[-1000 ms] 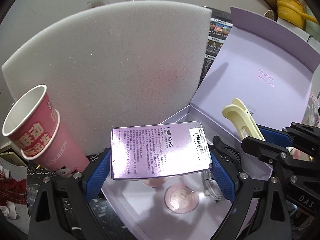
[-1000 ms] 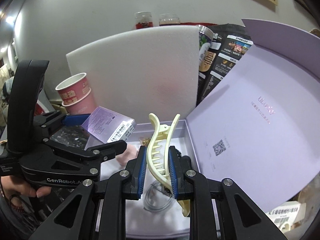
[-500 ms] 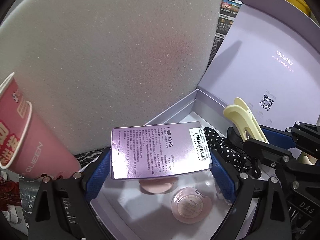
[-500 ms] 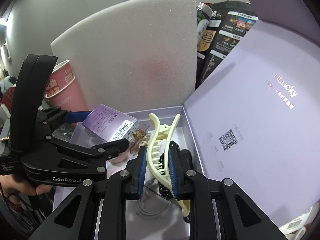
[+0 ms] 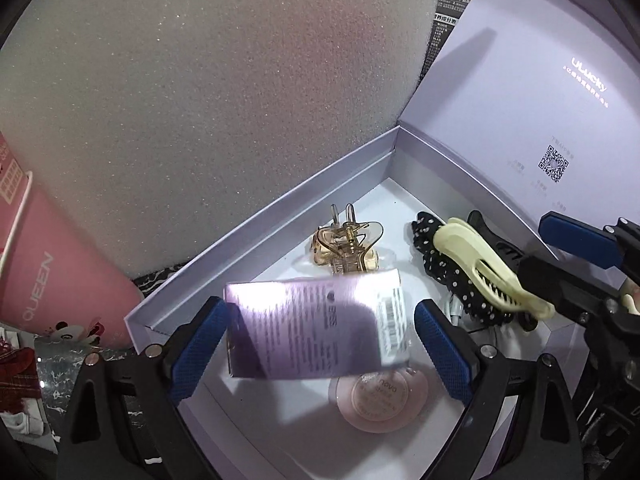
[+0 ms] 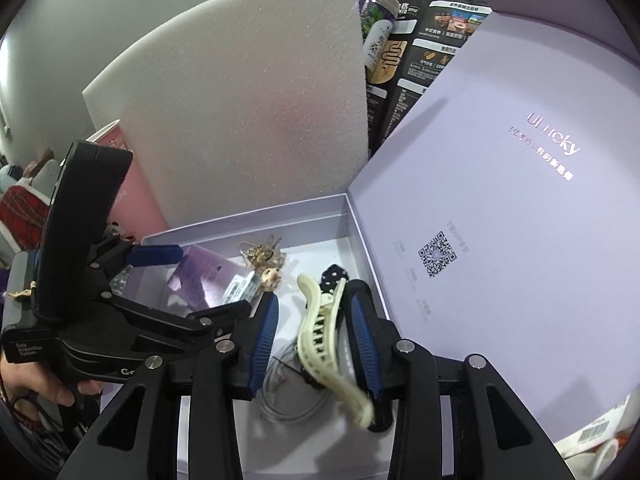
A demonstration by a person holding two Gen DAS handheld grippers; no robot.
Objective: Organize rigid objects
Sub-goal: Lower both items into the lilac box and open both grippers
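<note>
An open lilac gift box (image 5: 280, 204) (image 6: 248, 220) lies below both grippers. My left gripper (image 5: 320, 324) is open; a shiny purple carton (image 5: 316, 328) sits tilted between its spread pads, loose, over the box floor. It also shows in the right wrist view (image 6: 200, 280). My right gripper (image 6: 314, 316) is open; a cream hair claw (image 6: 320, 332) (image 5: 484, 268) hangs tilted between its pads, apart from the left pad. In the box lie an amber hair clip (image 5: 346, 248), a black dotted scrunchie (image 5: 444, 268), a pink round compact (image 5: 380, 400) and a thin cable (image 6: 292, 396).
A white foam sheet (image 5: 200, 100) stands behind the box. The box lid (image 6: 520, 220) stands raised at the right. Stacked pink paper cups (image 5: 44, 264) stand at the left. Dark food packets (image 6: 420, 48) stand behind the lid.
Both grippers moved down into the box and opened. The purple carton and the cream hair claw have come loose from the pads and tilted.
</note>
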